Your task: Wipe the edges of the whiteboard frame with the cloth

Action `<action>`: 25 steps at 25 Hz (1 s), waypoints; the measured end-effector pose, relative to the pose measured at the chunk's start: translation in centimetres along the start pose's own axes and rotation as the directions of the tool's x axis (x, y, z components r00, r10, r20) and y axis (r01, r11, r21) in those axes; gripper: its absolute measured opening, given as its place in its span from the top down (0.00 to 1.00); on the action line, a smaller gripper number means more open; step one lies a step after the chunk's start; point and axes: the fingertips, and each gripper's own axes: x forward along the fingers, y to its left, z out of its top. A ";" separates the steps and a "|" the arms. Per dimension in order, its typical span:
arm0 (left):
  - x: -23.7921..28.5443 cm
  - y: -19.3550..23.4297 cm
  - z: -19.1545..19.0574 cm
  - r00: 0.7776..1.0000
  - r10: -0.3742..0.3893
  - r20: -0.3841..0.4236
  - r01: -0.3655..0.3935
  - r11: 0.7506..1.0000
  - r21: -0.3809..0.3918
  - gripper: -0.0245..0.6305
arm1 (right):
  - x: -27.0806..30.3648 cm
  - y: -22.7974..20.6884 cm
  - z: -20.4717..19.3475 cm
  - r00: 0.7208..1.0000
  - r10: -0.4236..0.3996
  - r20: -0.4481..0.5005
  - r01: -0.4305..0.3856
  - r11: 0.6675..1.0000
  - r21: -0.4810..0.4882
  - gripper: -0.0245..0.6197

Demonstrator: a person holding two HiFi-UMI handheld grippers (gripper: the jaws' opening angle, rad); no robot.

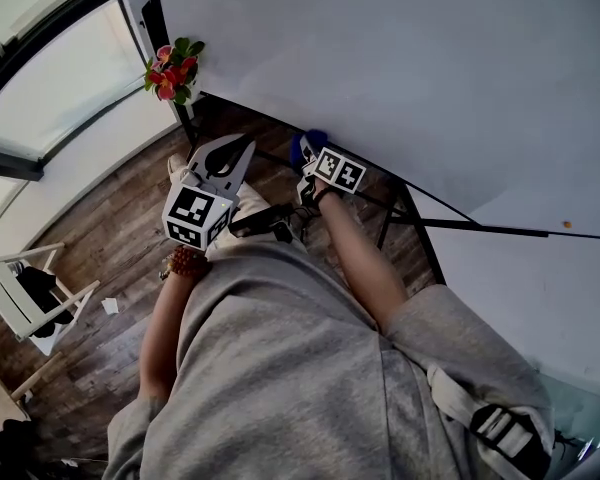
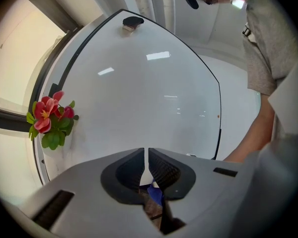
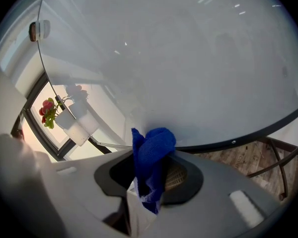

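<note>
The whiteboard (image 1: 400,58) fills the upper head view, its dark frame edge (image 1: 265,118) running along the bottom. My right gripper (image 1: 307,156) is shut on a blue cloth (image 1: 309,144), which is pressed against that lower edge. In the right gripper view the blue cloth (image 3: 152,160) bunches between the jaws of the right gripper (image 3: 154,155), just in front of the black frame edge (image 3: 238,140). My left gripper (image 1: 246,148) hovers left of the cloth, below the board. Its jaws in the left gripper view stand nearly together on nothing, the left gripper (image 2: 147,156) facing the whiteboard (image 2: 149,98).
An artificial red flower (image 1: 174,70) clings to the board's lower left corner. An eraser (image 2: 132,23) sits on the far top edge. Black stand legs (image 1: 400,213) cross under the board over a wooden floor. A white chair (image 1: 25,298) stands at left.
</note>
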 end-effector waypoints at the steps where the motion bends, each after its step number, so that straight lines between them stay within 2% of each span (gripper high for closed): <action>1: -0.1 -0.1 0.1 1.000 0.004 0.002 -0.004 1.000 0.001 0.91 | -0.1 0.0 0.0 1.000 0.002 0.002 -0.002 1.000 0.007 0.77; 7: 0.2 -0.8 -0.3 1.000 0.004 -0.003 -0.004 1.000 -0.012 0.91 | -0.3 0.0 0.1 1.000 0.011 0.013 -0.012 0.998 0.064 0.77; 17: 0.5 -1.0 -0.9 1.000 -0.003 -0.021 0.002 1.000 -0.013 0.91 | -0.2 0.0 0.2 1.000 0.017 0.025 -0.019 0.997 0.077 0.77; 25: 1.0 0.2 -0.4 1.000 0.007 -0.005 -0.008 1.000 -0.023 0.91 | -0.1 0.2 0.1 0.999 0.022 0.029 -0.024 0.997 0.077 0.77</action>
